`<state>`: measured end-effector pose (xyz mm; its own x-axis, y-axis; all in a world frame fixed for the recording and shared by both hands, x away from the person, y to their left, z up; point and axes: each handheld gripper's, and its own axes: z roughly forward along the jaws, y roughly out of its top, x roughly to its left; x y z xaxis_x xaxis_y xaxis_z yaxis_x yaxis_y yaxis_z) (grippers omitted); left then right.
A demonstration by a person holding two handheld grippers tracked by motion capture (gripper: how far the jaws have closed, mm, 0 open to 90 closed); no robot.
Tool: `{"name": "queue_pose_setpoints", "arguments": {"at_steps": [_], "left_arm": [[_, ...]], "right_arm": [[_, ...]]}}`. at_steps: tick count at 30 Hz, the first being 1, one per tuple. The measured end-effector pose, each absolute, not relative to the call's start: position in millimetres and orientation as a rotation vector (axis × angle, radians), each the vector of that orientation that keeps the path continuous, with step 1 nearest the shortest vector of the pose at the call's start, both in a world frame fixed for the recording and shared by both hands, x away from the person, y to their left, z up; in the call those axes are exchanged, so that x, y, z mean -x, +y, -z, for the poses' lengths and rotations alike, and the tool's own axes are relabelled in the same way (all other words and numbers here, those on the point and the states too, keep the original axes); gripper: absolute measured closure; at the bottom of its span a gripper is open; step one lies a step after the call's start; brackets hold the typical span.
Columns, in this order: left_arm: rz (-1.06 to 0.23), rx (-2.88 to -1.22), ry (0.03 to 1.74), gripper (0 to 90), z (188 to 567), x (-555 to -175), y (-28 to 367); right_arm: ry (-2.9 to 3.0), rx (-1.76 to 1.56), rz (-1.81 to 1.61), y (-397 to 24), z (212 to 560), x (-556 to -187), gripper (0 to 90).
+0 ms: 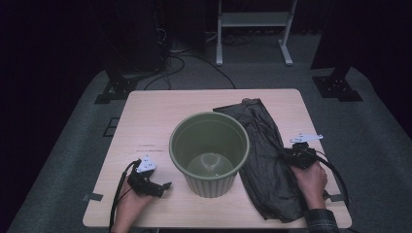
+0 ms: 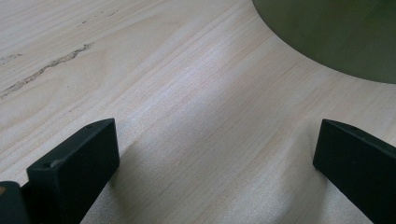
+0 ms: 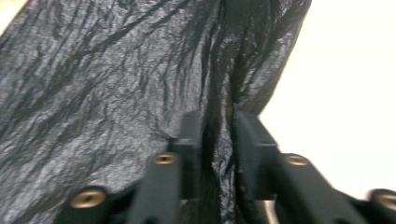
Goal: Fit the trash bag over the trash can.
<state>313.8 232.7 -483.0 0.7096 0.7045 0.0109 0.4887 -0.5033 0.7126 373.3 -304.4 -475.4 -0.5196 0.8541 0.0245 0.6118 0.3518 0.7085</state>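
A green plastic bucket [image 1: 210,184] stands upright and empty at the middle of the wooden table [image 1: 155,111]. A crumpled black plastic bag [image 1: 265,145] lies flat to its right, reaching from the far edge to the near edge. My right gripper [image 1: 286,155] sits at the bag's right edge. In the right gripper view its jaws [image 3: 219,126] pinch a bunched fold of the bag [image 3: 93,93]. My left gripper [image 1: 163,188] rests low on the table left of the bucket, jaws [image 2: 215,158] wide apart over bare wood, with the bucket's wall [image 2: 336,32] just ahead.
A white stand [image 1: 252,29] and dark equipment frames [image 1: 121,82] stand on the grey floor beyond the table. Bare wood stretches along the table's left half and far side. Cables trail from both grippers toward the near edge.
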Motion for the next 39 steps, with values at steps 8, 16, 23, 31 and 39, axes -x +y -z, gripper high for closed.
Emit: {"name": "queue_pose_setpoints", "arguments": {"at_steps": [8,16,23,31,39], "left_arm": [[-0.392,-2.205,0.903,0.0,483.0,-313.9,232.7],[-0.393,-2.205,0.903,0.0,483.0,-313.9,232.8],[-0.394,-2.205,0.904,0.0,483.0,-313.7,232.7],[-0.397,-2.201,0.908,0.0,483.2,-313.3,232.6],[-0.397,-2.201,0.908,0.0,483.2,-313.4,232.6]], "right_arm": [[2.324,-1.257,-1.003,-307.4,475.5,-369.7,89.2],[2.416,-1.209,-1.044,-313.7,474.6,-354.1,88.5],[2.483,-1.154,-1.028,-311.3,472.5,-334.4,88.6],[2.521,-1.102,-1.003,-310.2,470.7,-310.9,79.8],[2.46,-1.178,-1.04,-303.5,474.5,-316.3,28.2]]}}
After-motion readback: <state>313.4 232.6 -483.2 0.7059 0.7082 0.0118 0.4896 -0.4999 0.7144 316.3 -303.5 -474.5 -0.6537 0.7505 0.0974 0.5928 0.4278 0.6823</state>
